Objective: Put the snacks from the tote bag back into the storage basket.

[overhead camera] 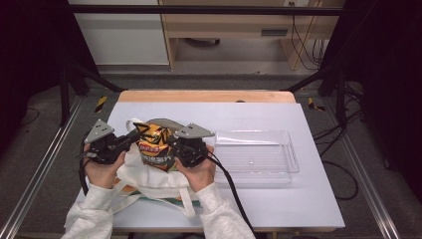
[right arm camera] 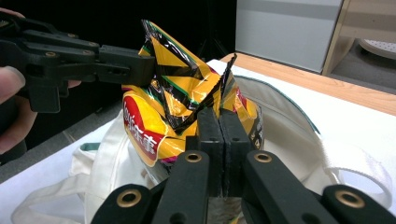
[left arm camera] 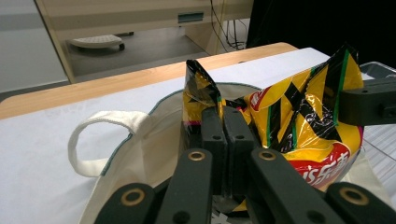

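Chip bag (overhead camera: 155, 148) lower half hidden — inside tote bag (overhead camera: 144, 174).

Left gripper (overhead camera: 133, 138) points right, jaws clamped together; right gripper (overhead camera: 171, 143) points left, likewise closed. Both forearms enter from below.

Grey floor (overhead camera: 45, 149), wooden desk (overhead camera: 224, 25), black frame (overhead camera: 199, 9), trailing cables (overhead camera: 303, 45)

Yellow-black chip bag (overhead camera: 155, 144) stands upright, crinkled, partway inside the white tote bag (overhead camera: 144, 174).
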`<state>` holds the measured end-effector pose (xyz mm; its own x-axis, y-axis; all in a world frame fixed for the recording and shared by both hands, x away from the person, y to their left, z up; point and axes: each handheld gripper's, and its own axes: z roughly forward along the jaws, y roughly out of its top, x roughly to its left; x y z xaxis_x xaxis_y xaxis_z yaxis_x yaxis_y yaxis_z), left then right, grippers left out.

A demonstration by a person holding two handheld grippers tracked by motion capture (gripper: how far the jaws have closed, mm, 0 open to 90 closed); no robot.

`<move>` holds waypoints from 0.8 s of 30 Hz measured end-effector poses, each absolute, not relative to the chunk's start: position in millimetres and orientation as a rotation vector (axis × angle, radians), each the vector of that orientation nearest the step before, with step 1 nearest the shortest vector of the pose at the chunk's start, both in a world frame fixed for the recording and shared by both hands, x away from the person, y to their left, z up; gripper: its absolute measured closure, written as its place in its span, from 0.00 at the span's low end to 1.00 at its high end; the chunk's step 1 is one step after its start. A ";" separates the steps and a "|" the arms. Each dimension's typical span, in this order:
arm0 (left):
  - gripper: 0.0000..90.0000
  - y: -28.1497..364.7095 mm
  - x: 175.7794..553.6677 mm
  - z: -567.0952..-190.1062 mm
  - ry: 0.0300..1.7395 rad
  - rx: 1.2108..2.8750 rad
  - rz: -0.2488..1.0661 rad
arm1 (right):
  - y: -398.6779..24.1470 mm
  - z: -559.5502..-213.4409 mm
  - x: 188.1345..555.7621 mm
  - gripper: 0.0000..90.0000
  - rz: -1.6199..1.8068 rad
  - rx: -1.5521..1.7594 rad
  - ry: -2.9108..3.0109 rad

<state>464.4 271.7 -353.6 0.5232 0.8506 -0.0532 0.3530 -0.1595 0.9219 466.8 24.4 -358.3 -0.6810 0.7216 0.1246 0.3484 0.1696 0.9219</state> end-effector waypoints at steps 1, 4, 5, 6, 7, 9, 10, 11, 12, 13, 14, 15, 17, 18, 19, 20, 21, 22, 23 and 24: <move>1.00 271.2 462.9 -352.0 1.014 1.740 0.614 | 24.6 -357.4 466.3 1.00 1.515 1.015 2.108; 1.00 273.1 458.7 -345.8 1.004 1.716 0.611 | 23.8 -351.4 463.6 1.00 1.540 1.003 2.088; 1.00 274.1 456.8 -342.9 0.999 1.705 0.610 | 23.1 -348.7 462.9 1.00 1.551 0.993 2.085; 1.00 274.8 454.8 -340.0 0.997 1.696 0.611 | 22.7 -345.8 461.8 1.00 1.564 0.984 2.079; 1.00 275.3 452.9 -337.2 0.992 1.689 0.615 | 22.3 -342.4 460.4 1.00 1.572 0.977 2.075; 1.00 275.9 449.3 -332.4 0.987 1.672 0.619 | 22.3 -335.1 458.1 1.00 1.582 0.955 2.065; 1.00 276.2 448.2 -330.9 0.984 1.669 0.621 | 22.4 -331.4 457.1 1.00 1.586 0.947 2.060; 1.00 276.4 446.7 -328.9 0.981 1.661 0.621 | 22.3 -328.8 456.5 1.00 1.584 0.940 2.059; 1.00 276.5 445.2 -326.8 0.978 1.654 0.621 | 22.1 -325.6 456.0 1.00 1.586 0.934 2.057; 1.00 276.5 444.3 -325.6 0.976 1.651 0.623 | 21.8 -322.1 455.6 1.00 1.587 0.927 2.055; 1.00 276.4 443.0 -323.7 0.973 1.644 0.625 | 21.6 -320.3 455.6 1.00 1.588 0.923 2.053; 1.00 276.1 442.0 -322.3 0.971 1.637 0.626 | 20.8 -317.6 455.8 1.00 1.590 0.917 2.053; 1.00 275.7 440.4 -319.4 0.968 1.626 0.631 | 20.0 -313.9 456.3 1.00 1.600 0.916 2.048; 1.00 275.6 439.6 -317.7 0.967 1.620 0.633 | 19.4 -311.9 456.1 1.00 1.602 0.915 2.047; 1.00 275.3 438.8 -315.9 0.965 1.611 0.635 | 19.1 -310.3 456.1 1.00 1.606 0.906 2.043; 1.00 275.0 438.0 -313.7 0.961 1.607 0.639 | 19.1 -308.4 455.7 1.00 1.605 0.907 2.040; 1.00 274.8 436.9 -311.6 0.958 1.602 0.644 | 19.0 -306.6 455.5 1.00 1.601 0.904 2.039; 1.00 274.5 436.0 -309.7 0.956 1.598 0.649 | 18.6 -305.1 455.3 1.00 1.608 0.899 2.036; 1.00 274.2 435.2 -308.3 0.955 1.593 0.652 | 18.2 -303.5 455.1 1.00 1.617 0.896 2.033; 1.00 274.0 434.5 -307.1 0.952 1.586 0.652 | 17.7 -301.6 454.5 1.00 1.620 0.896 2.032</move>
<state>434.5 274.0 -307.1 0.5223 0.8492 -0.0780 0.2343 -0.0549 0.9706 454.5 17.7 -301.6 -0.7193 0.6893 0.0860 0.2375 0.1276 0.9630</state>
